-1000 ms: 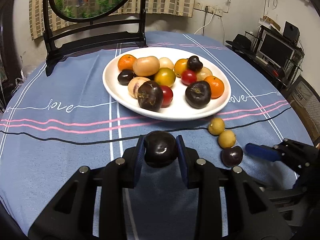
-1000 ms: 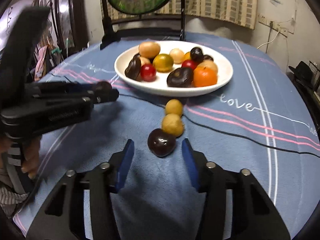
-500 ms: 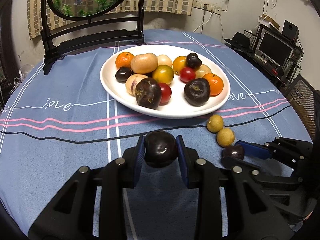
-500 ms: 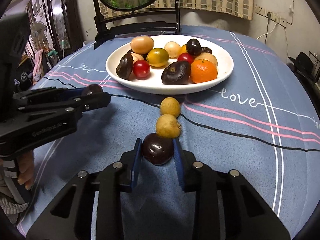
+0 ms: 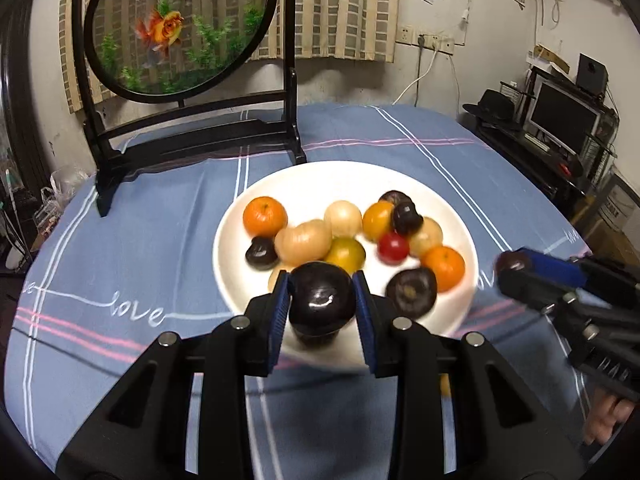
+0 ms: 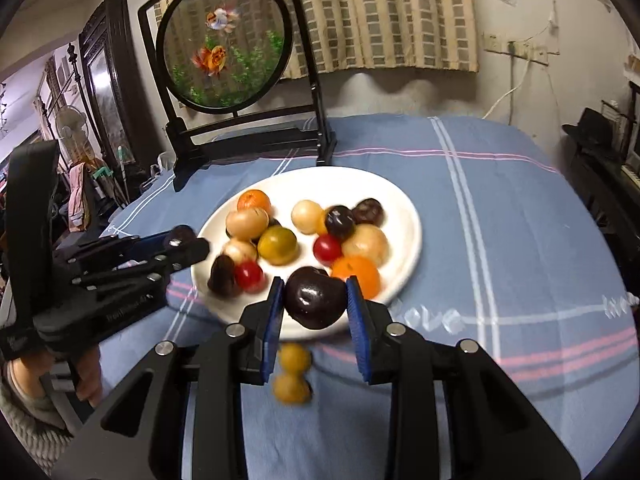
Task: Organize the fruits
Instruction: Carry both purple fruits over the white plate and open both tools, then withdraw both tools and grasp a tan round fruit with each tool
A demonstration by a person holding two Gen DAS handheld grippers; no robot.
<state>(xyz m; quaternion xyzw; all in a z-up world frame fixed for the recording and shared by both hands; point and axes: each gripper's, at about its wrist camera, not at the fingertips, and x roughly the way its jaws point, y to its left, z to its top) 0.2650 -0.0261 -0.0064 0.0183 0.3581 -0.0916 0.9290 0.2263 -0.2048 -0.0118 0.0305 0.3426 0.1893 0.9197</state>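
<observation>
A white plate [image 5: 448, 204] [image 6: 404, 216] holds several fruits: oranges, dark plums, red tomatoes and pale round ones. My left gripper [image 5: 322, 300] is shut on a dark plum [image 5: 322, 298] and holds it above the plate's near rim. My right gripper [image 6: 314, 300] is shut on another dark plum [image 6: 314, 298], lifted over the plate's front edge. Two small yellow fruits [image 6: 294, 374] lie on the cloth below it. The right gripper also shows in the left wrist view [image 5: 516, 266], and the left gripper in the right wrist view [image 6: 188, 242].
The round table wears a blue cloth [image 5: 152, 248] with pink and white stripes. A black framed goldfish screen [image 5: 180, 28] stands behind the plate. A desk with a monitor [image 5: 560, 116] sits off the table's right side.
Both grippers have risen and moved forward over the plate. The right gripper lifted its dark plum off the cloth; the left still carries its plum.
</observation>
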